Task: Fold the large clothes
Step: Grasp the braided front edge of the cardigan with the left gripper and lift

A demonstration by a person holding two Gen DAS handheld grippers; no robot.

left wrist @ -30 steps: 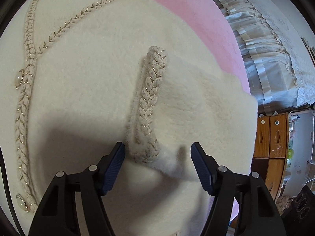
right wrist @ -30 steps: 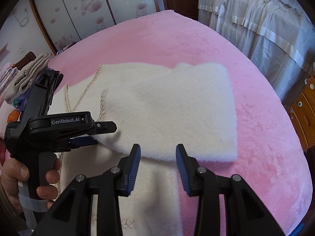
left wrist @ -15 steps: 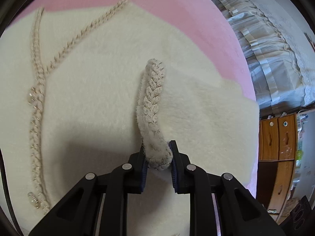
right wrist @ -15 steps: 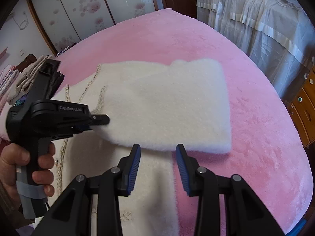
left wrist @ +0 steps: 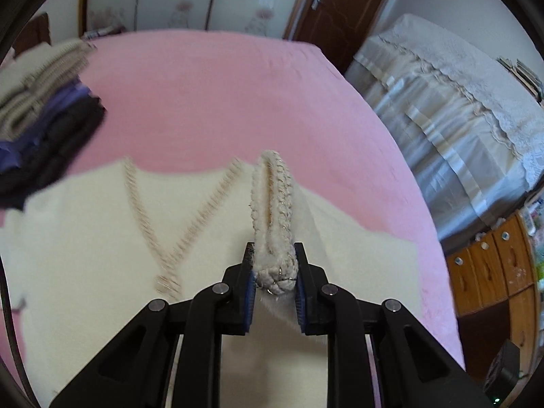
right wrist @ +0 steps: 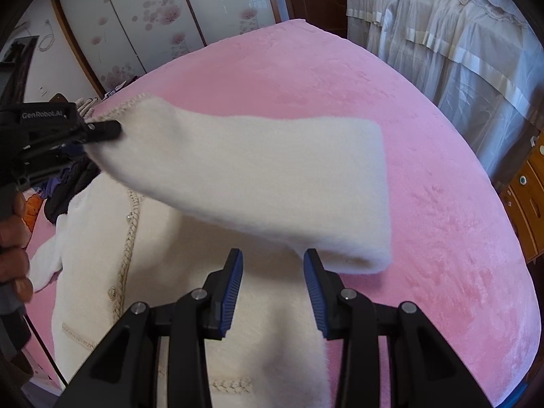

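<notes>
Spreading across the pink blanket [right wrist: 340,78], the cream cardigan [right wrist: 176,238] lies flat with bare pink from 12 to 4 o'clock in the right wrist view, out to the blanket's far and right edges. Sleeve [right wrist: 272,176] is lifted off the body of the garment, hanging in a band from 9 o'clock to its fold near 3 o'clock, just above the right gripper [right wrist: 273,278]. Right gripper fingers are apart, nothing between them, cardigan body underneath. Left gripper [left wrist: 273,273] is clamped on the braided cuff [left wrist: 272,204], jaws pressed to both sides of the trim; cuff loops up toward 12 o'clock from the pads. In the right view the same left gripper [right wrist: 102,129] sits at 9 o'clock pinching the sleeve end, hand [right wrist: 13,238] partly seen at the edge. V-neck braid trim [left wrist: 163,224] at 10 o'clock of the left claw, blurred. Stack of folded clothes [left wrist: 44,108] at 10 o'clock on the blanket, well apart from the cardigan's shoulder. Draped white-covered bed [left wrist: 459,108] at 2 o'clock, wooden drawers [left wrist: 493,265] at 3 o'clock, both beyond the blanket edge. Sliding floral doors [right wrist: 153,20] at 11 o'clock.
</notes>
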